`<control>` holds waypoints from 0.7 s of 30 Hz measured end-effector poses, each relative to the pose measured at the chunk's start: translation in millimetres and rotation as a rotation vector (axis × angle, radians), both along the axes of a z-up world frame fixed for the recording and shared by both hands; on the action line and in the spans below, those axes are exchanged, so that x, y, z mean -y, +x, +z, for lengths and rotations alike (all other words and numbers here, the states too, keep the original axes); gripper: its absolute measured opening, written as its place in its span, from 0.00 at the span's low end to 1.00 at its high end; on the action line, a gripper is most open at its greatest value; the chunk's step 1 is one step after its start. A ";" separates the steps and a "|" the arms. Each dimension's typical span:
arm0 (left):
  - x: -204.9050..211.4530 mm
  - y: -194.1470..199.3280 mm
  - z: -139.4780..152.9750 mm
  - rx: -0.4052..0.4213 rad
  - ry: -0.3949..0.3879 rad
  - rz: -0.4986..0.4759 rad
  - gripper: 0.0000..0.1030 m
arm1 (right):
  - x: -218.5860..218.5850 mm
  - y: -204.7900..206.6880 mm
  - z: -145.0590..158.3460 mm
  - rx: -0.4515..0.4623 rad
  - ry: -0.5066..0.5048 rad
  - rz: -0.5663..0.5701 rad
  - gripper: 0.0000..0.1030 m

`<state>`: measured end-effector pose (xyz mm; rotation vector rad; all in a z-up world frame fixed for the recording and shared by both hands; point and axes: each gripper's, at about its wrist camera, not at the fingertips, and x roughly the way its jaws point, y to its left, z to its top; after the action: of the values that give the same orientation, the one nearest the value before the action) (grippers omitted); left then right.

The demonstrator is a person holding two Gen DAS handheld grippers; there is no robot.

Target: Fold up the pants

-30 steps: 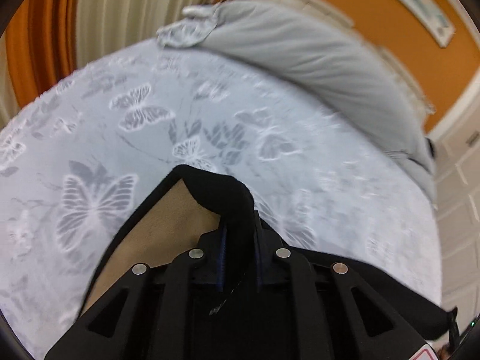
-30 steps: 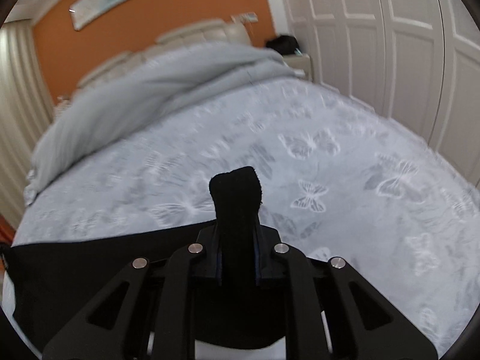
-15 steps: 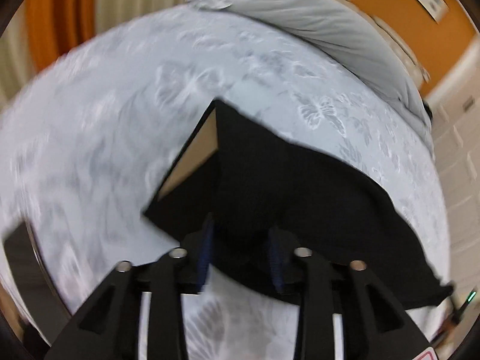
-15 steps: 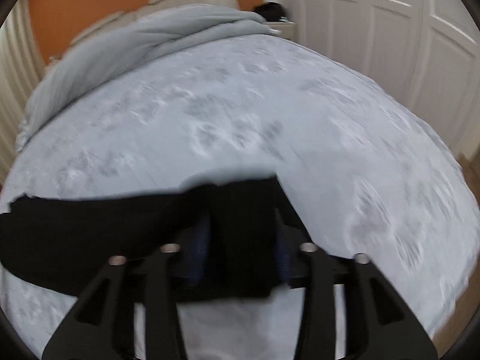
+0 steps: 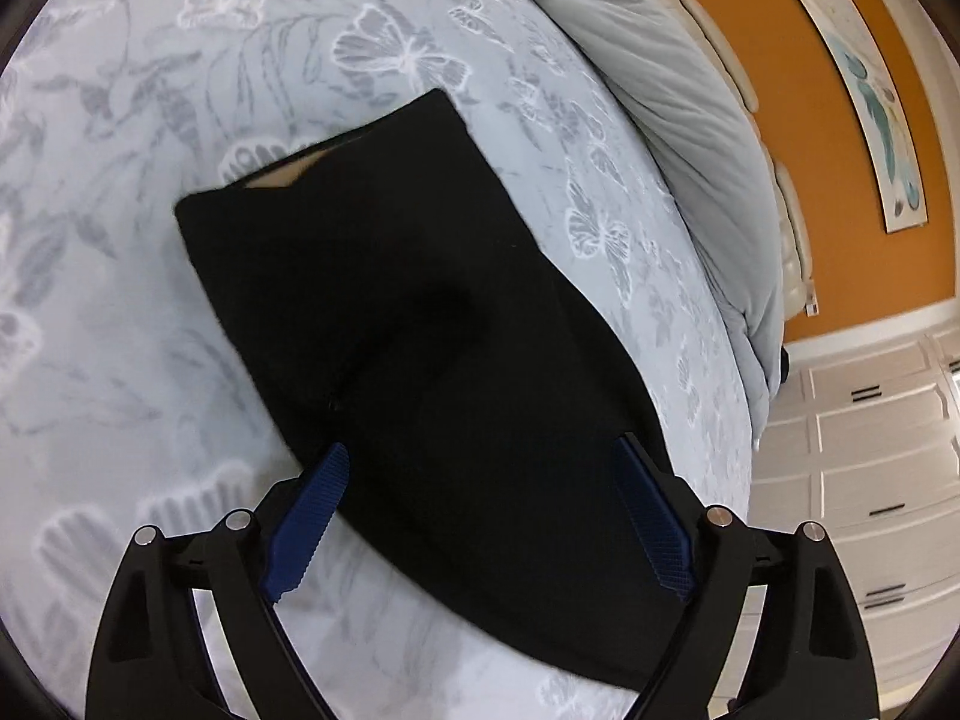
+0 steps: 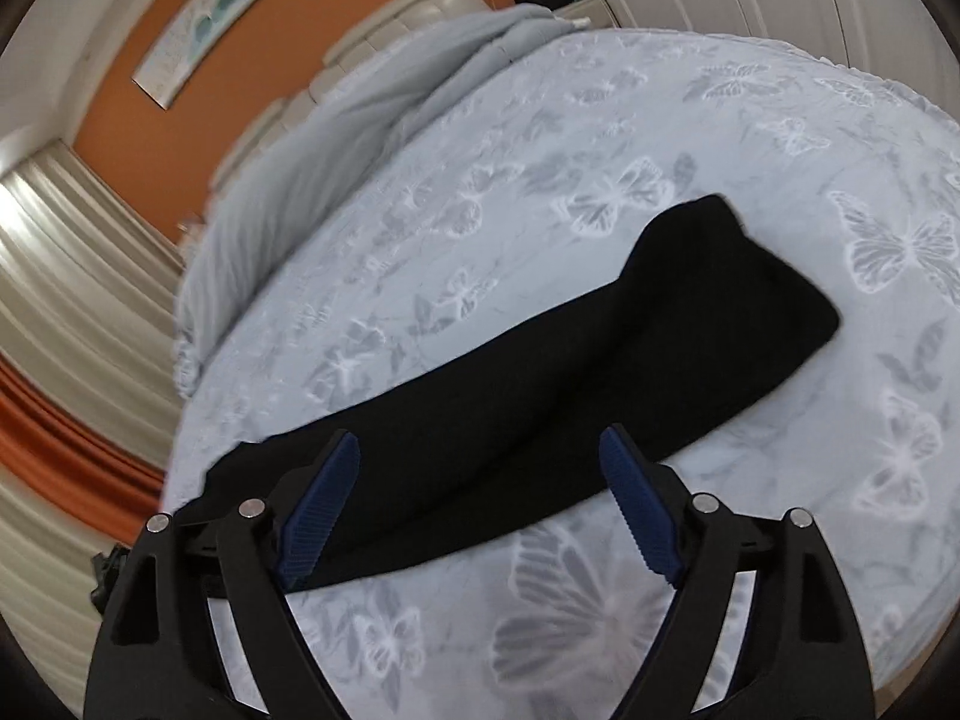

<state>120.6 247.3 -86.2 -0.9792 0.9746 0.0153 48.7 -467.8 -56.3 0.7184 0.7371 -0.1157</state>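
Black pants [image 5: 432, 324] lie flat on a bed [image 5: 120, 312], doubled over into a long dark band. From the left side the near end looks broad and squared, with a small tan patch of lining [image 5: 282, 179] showing at the far corner where the layers do not quite meet. From the right side the same pants [image 6: 540, 384] stretch away as a narrower strip that ends in a rounded, slightly puffed end out on the sheet.

The left tool [image 5: 480, 525] hangs just above the near end of the cloth. Its blue pads [image 5: 309, 519] stand far apart, having just spread, and cloth lies under the gap between them but nothing is gripped. The right tool [image 6: 480, 507] sits the same way above its stretch of the pants, pads [image 6: 321, 507] wide after just spreading, holding nothing. Both point downward at the bed, which suggests the cloth was meant to settle here as one laid fold; a further fold looks likely to be needed.

The sheet is pale blue-grey with printed butterflies. A grey duvet [image 5: 678, 138] is bunched along the far side by a padded headboard [image 6: 372, 42]. Behind it is an orange wall with a framed picture [image 5: 864, 102], and white wardrobe doors [image 5: 864, 456] stand to one side.
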 end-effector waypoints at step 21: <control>0.0 30.6 -3.3 0.024 -0.046 -0.224 0.03 | 45.0 27.2 -42.3 -0.028 0.089 -0.088 0.03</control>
<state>151.2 247.3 -89.5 -0.9049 1.0617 -0.2066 75.9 -512.8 -98.6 0.8363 0.7413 -0.1747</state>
